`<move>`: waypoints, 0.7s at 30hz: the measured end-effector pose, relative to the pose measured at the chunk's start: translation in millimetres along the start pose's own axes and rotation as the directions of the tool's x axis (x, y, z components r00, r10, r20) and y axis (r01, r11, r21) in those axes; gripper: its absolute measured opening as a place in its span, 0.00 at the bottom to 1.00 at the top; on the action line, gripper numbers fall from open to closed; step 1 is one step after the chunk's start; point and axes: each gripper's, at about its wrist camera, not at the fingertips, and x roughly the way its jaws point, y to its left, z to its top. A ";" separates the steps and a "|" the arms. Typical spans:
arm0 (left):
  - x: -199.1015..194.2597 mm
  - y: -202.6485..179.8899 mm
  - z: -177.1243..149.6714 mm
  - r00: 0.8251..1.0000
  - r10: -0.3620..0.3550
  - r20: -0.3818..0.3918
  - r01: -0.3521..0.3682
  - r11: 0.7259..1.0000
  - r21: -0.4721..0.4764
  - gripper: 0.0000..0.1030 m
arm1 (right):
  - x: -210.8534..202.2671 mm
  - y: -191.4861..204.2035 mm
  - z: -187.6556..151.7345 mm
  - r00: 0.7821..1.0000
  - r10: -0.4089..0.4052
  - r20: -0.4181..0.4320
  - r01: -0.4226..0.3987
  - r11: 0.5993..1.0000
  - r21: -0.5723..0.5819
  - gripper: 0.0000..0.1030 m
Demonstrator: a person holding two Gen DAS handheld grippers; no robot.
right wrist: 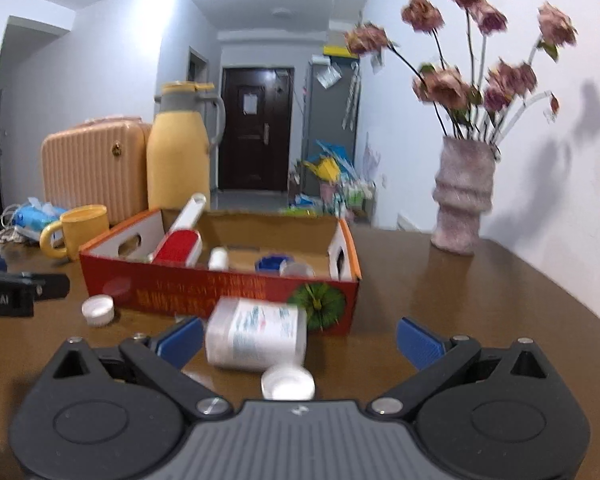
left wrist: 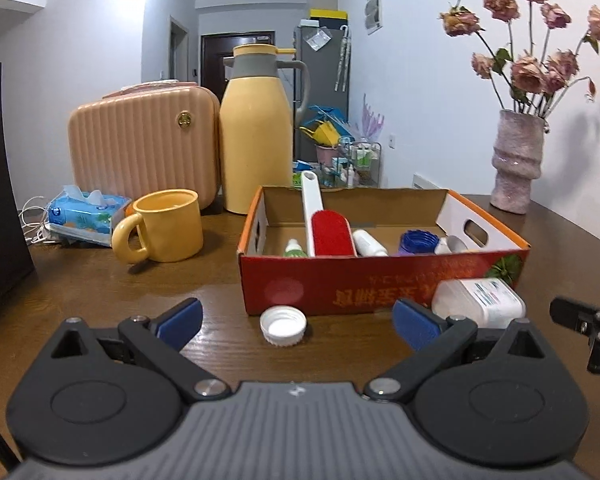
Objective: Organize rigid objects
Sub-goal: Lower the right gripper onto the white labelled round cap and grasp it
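A red cardboard box (left wrist: 340, 280) (right wrist: 204, 284) stands on the brown table and holds a red lint brush (left wrist: 330, 232) (right wrist: 178, 246), small bottles and a blue lid (left wrist: 418, 240). A white jar (right wrist: 256, 338) (left wrist: 480, 300) lies on its side in front of the box. Its white cap (right wrist: 288, 382) lies just before it. A second white cap (left wrist: 283, 325) (right wrist: 98, 310) lies by the box's front left. My left gripper (left wrist: 298, 322) is open around that cap. My right gripper (right wrist: 300, 340) is open around the jar.
A yellow mug (left wrist: 164, 226), yellow thermos (left wrist: 256, 136), peach case (left wrist: 140, 144) and tissue pack (left wrist: 84, 210) stand left of the box. A vase of dried roses (left wrist: 516, 160) (right wrist: 462, 196) stands at the back right near the wall.
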 end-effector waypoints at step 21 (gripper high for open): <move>-7.2 -5.6 -34.5 0.993 -0.048 -0.104 0.051 0.998 0.033 1.00 | -8.0 17.7 -59.1 0.973 0.043 -0.226 -0.061 0.995 -0.073 0.67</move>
